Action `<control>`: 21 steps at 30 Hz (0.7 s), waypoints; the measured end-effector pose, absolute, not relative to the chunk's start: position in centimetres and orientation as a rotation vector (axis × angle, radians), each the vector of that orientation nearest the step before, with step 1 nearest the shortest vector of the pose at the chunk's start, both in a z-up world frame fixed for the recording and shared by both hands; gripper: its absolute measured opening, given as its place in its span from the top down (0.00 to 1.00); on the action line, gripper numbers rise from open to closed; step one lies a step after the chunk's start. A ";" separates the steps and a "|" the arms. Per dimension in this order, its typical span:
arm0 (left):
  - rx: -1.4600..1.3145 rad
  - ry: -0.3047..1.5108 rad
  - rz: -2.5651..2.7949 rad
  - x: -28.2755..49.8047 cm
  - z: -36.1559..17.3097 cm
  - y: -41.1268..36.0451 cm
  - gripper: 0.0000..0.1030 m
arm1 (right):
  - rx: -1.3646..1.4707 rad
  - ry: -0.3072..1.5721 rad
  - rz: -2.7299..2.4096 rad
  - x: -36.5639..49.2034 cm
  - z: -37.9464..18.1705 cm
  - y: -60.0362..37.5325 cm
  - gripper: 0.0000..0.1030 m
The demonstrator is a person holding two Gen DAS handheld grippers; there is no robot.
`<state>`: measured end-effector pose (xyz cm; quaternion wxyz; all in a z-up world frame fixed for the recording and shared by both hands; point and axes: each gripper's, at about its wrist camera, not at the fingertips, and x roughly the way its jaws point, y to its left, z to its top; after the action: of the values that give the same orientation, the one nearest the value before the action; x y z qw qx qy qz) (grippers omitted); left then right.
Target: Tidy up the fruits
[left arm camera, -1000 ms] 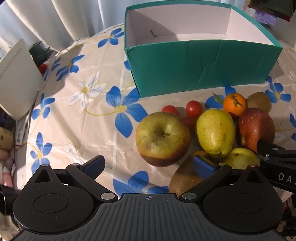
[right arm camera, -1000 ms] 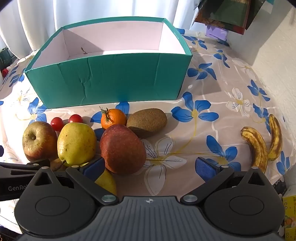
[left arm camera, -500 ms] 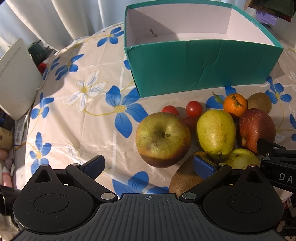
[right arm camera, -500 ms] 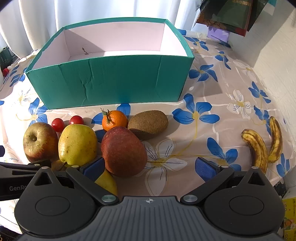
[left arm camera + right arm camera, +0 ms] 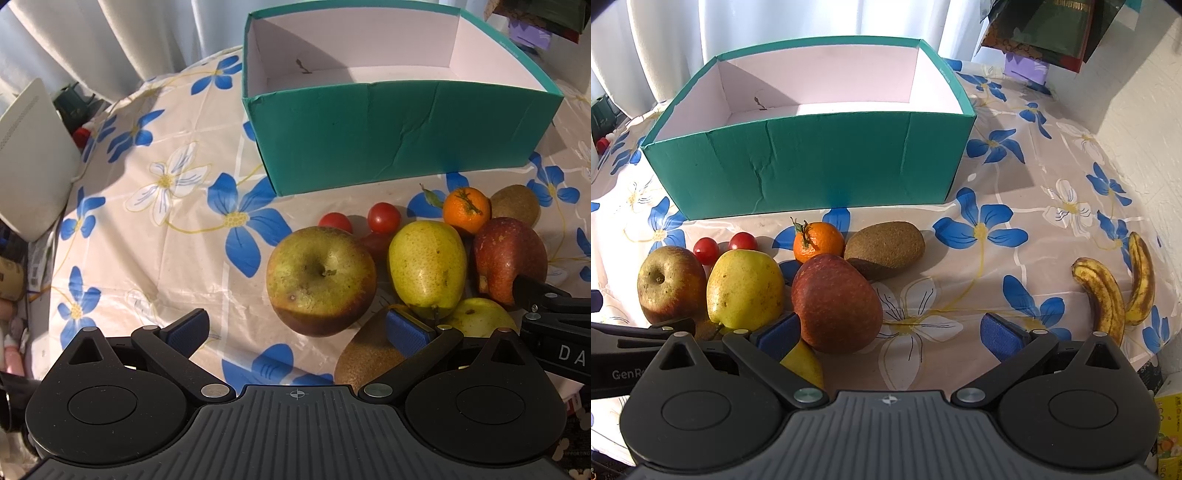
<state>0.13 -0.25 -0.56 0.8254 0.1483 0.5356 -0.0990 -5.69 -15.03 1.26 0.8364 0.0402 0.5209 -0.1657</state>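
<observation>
1. Both sets of jaws are standing wide apart and gripping nothing. The left gripper (image 5: 297, 328) is hovering low in front of the green-and-russet apple (image 5: 320, 280); the right gripper (image 5: 888, 332) is hovering low in front of the red apple (image 5: 836, 302), whose left side is sitting just beside the left blue pad.
2. Fruit is lying in a tight cluster in front of the teal box (image 5: 812, 158). Reading left to right in the right wrist view: the green-and-russet apple, two cherry tomatoes (image 5: 724, 245), a yellow-green pear (image 5: 744, 288), a mandarin (image 5: 818, 245), the red apple and a kiwi (image 5: 884, 249). Two spotted bananas (image 5: 1115, 288) are lying well apart, far right.
3. A second kiwi (image 5: 369, 356) and a small yellow fruit (image 5: 480, 317) are sitting partly hidden behind the gripper bodies.
4. Judged step: the box is showing no fruit inside, so the first pick is only being lined up.
5. Next move, judged: each gripper is needing to advance until an apple is sitting between its pads, then close gently. Neighbouring fruit is touching and is likely to roll.
6. Everything is resting on a glossy cloth with blue flowers (image 5: 162, 184). White curtains (image 5: 147, 33) are hanging behind; a white device (image 5: 33, 158) is leaning at far left, and a pale wall is bordering the right.
</observation>
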 end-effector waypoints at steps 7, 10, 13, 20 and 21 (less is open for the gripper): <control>0.315 1.141 -0.212 0.1 -0.5 -0.2 0.00 | 0.088 1.100 -0.349 -5.7 1.4 -15.0 0.00; 0.315 1.143 -0.212 0.2 -0.5 -0.2 0.00 | 0.088 1.100 -0.348 -5.6 1.3 -15.0 0.00; 0.315 1.144 -0.213 0.2 -0.5 -0.2 0.00 | 0.089 1.099 -0.349 -5.6 1.3 -15.0 0.00; 0.319 1.145 -0.213 0.2 -0.5 -0.3 0.00 | 0.089 1.101 -0.349 -5.6 1.3 -15.0 0.00; 0.319 1.145 -0.213 0.2 -0.5 -0.3 0.00 | 0.089 1.101 -0.349 -5.6 1.3 -15.0 0.00</control>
<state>0.17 -0.30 -0.52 0.8232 0.1498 0.5384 -0.1003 -5.56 -15.01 1.31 0.8368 0.0419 0.5204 -0.1650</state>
